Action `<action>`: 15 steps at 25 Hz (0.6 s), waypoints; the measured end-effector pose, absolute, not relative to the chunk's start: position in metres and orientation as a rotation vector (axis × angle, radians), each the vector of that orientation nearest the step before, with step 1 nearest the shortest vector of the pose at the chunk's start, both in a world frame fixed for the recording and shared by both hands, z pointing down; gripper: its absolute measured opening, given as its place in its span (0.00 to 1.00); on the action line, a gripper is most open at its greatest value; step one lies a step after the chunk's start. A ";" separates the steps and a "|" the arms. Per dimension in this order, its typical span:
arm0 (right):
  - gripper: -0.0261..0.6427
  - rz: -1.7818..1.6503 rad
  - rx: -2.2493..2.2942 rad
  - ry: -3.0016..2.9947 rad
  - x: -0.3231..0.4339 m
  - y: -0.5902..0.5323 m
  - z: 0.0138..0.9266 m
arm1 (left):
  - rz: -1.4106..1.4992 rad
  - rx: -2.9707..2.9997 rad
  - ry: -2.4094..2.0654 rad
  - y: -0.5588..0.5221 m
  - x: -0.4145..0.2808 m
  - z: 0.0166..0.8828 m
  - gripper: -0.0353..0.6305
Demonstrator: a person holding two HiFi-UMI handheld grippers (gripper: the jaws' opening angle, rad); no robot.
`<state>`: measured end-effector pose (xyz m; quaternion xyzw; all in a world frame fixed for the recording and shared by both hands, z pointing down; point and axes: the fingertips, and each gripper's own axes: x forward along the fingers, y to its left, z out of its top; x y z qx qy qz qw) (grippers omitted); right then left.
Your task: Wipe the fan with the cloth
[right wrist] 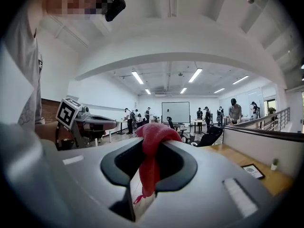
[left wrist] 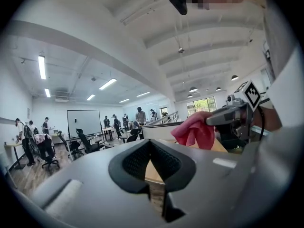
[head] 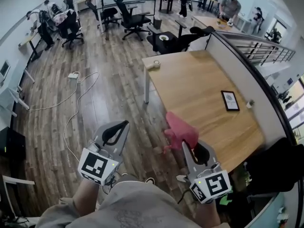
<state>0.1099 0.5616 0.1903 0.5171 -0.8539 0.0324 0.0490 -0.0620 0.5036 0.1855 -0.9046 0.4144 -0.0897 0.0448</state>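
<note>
**Pink cloth clamped in the right gripper, beside the wooden table**

The cloth (head: 181, 129) is bunched and pink-red. It sits pinched between the jaws of the right gripper (head: 186, 145). One fold bulges above the jaw tips and a narrower tail hangs down through the gap behind them, as the right gripper view shows. In the head view the cloth is held in the air at the near left edge of the wooden table (head: 199, 87), not resting on it.

The left gripper (head: 123, 124) is level with the right one and to its left, over the plank floor. Its jaws are closed tip to tip with nothing between them. The two grippers are well apart, and both point forward, close to level.

On the table lie a small black picture frame (head: 230, 100) and, just beside it near the partition, a tiny white pot (head: 250, 104). A roll of tape (head: 154, 64) sits at the far left corner. A white cable (head: 76, 106) snakes over the floor from a power strip (head: 73, 75). Farther off stand black office chairs (head: 133, 19), more desks, and several people.
</note>
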 end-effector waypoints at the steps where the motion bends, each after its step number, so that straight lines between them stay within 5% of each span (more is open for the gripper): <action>1: 0.15 0.113 1.571 -2.612 0.110 0.560 0.192 | -0.271 -2.760 1.265 0.503 -0.061 0.185 0.06; 7: 0.15 0.158 1.533 -2.667 0.102 0.556 0.192 | -0.199 -2.723 1.358 0.499 -0.073 0.181 0.06; 8: 0.15 0.163 1.527 -2.671 0.101 0.554 0.194 | -0.191 -2.689 1.388 0.497 -0.076 0.177 0.10; 9: 0.15 0.168 1.521 -2.672 0.101 0.553 0.197 | -0.197 -2.658 1.403 0.497 -0.076 0.175 0.32; 10: 0.15 0.172 1.517 -2.671 0.101 0.550 0.200 | -0.211 -2.635 1.406 0.497 -0.074 0.175 0.40; 15: 0.15 0.225 1.519 -2.672 0.100 0.529 0.210 | -0.237 -2.660 1.420 0.478 -0.075 0.186 0.40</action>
